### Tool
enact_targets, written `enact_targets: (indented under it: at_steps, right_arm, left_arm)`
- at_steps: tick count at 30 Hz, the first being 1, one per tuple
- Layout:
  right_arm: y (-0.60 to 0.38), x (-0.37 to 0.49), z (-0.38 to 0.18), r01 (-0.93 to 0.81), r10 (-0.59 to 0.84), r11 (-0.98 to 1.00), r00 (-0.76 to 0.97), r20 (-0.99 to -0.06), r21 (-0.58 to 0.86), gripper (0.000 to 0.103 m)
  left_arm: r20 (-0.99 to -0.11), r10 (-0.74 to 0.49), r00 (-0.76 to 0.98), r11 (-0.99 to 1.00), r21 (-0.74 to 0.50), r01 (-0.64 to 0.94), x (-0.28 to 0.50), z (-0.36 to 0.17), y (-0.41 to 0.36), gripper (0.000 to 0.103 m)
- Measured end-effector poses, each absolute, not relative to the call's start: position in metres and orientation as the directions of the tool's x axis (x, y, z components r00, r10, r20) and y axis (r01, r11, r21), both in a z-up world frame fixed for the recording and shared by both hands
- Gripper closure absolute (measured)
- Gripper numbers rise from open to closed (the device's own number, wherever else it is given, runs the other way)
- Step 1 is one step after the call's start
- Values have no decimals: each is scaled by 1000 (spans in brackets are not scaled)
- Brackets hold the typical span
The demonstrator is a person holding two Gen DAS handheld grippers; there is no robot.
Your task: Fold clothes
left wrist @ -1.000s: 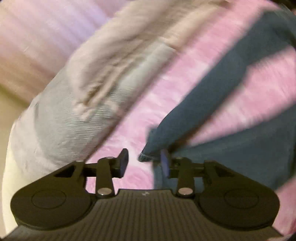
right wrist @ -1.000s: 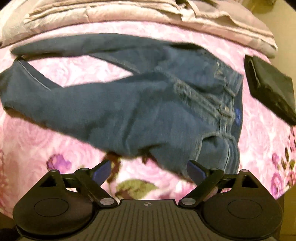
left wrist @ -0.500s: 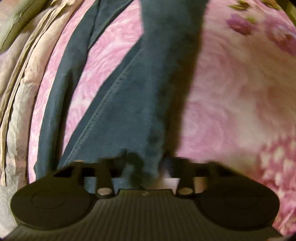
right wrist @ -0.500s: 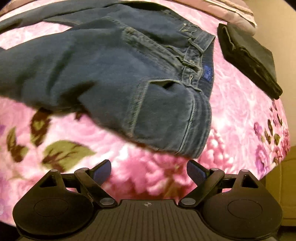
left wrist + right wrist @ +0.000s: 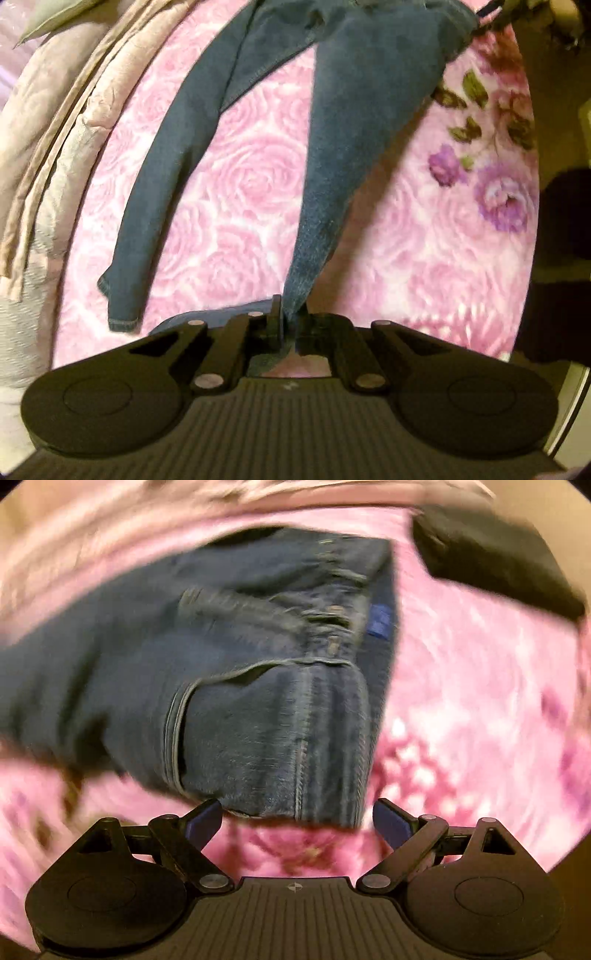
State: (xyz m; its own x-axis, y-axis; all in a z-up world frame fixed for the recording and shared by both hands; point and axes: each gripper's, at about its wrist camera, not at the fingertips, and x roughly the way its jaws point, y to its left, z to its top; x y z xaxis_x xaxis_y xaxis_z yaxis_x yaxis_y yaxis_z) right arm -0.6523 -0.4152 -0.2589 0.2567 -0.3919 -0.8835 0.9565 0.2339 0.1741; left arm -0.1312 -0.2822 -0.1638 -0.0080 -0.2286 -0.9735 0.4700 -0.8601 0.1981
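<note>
A pink floral blanket (image 5: pixel 255 177) covers the bed, with the blue jeans (image 5: pixel 354 110) spread across it. A folded dark garment (image 5: pixel 495 561) lies beside the waistband. The left gripper (image 5: pixel 290 321) is clamped on one leg's hem; the right gripper (image 5: pixel 297 821) hovers spread wide at the waistband.

Bare pink blanket (image 5: pixel 251 177) between jeans (image 5: pixel 369 110) legs, folded dark garment (image 5: pixel 495 557) blocking far right corner

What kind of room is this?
Most likely a bedroom. The jeans lie on a pink rose-patterned bedspread, with rumpled beige bedding bunched along its far edge and a folded dark garment set aside nearby.
</note>
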Motion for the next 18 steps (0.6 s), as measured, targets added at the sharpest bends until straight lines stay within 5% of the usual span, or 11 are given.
enact_targets:
  at_steps: [2, 10, 12, 15, 18]
  right_arm:
    - [-413, -674, -261, 939, -399, 128, 344, -850, 320, 12]
    - [-432, -716, -274, 828, -446, -135, 440, -780, 544, 14]
    - [-437, -727, -277, 782, -462, -197, 459, -759, 592, 64]
    - [-444, -743, -278, 719, -482, -265, 479, -734, 643, 80]
    - [-453, -770, -235, 783, -490, -189, 448, -748, 593, 82]
  left_arm:
    - [-975, -222, 35, -864, 213, 455, -142, -166, -278, 100]
    - [-969, -192, 153, -890, 237, 389, -167, -177, -272, 100]
    - [-968, -192, 159, -889, 240, 390, -171, -171, -272, 100]
    - [-970, -184, 157, -890, 232, 392, -182, -161, -272, 100]
    - [-984, -140, 114, -891, 175, 418, -198, -145, -270, 100]
